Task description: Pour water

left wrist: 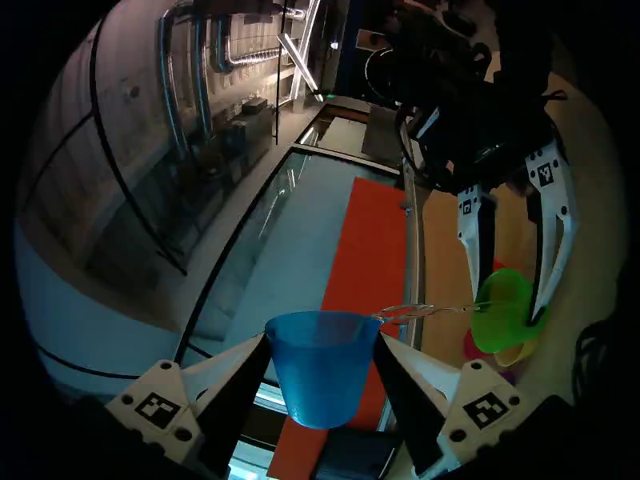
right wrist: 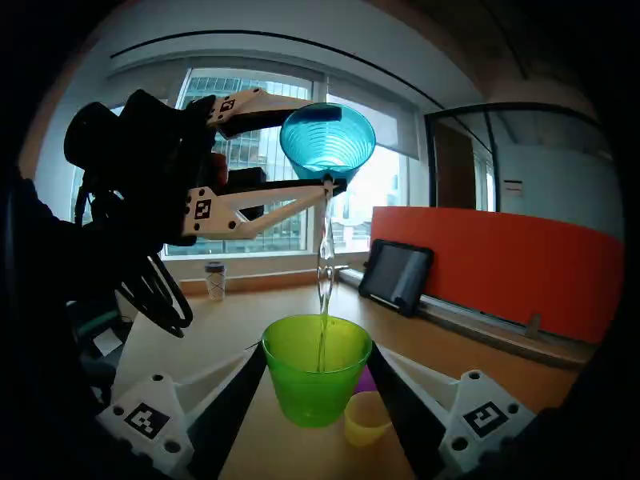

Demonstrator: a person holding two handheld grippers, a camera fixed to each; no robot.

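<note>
My left gripper (left wrist: 322, 364) is shut on a blue plastic cup (left wrist: 321, 366), tipped far over on its side. A thin stream of water (left wrist: 416, 310) runs from its rim toward a green cup (left wrist: 504, 312). In the right gripper view the blue cup (right wrist: 327, 142) hangs high, mouth toward me, between the left gripper's fingers (right wrist: 272, 204), and the water stream (right wrist: 324, 264) falls straight into the green cup (right wrist: 317, 378). My right gripper (right wrist: 317, 384) is shut on the green cup and holds it upright just above the wooden table (right wrist: 256, 320).
A yellow cup (right wrist: 367, 418) and a bit of a purple one (right wrist: 364, 381) sit on the table right under the green cup. A dark tablet (right wrist: 395, 276) leans by an orange partition (right wrist: 512, 260). A small jar (right wrist: 214, 280) stands at the window sill.
</note>
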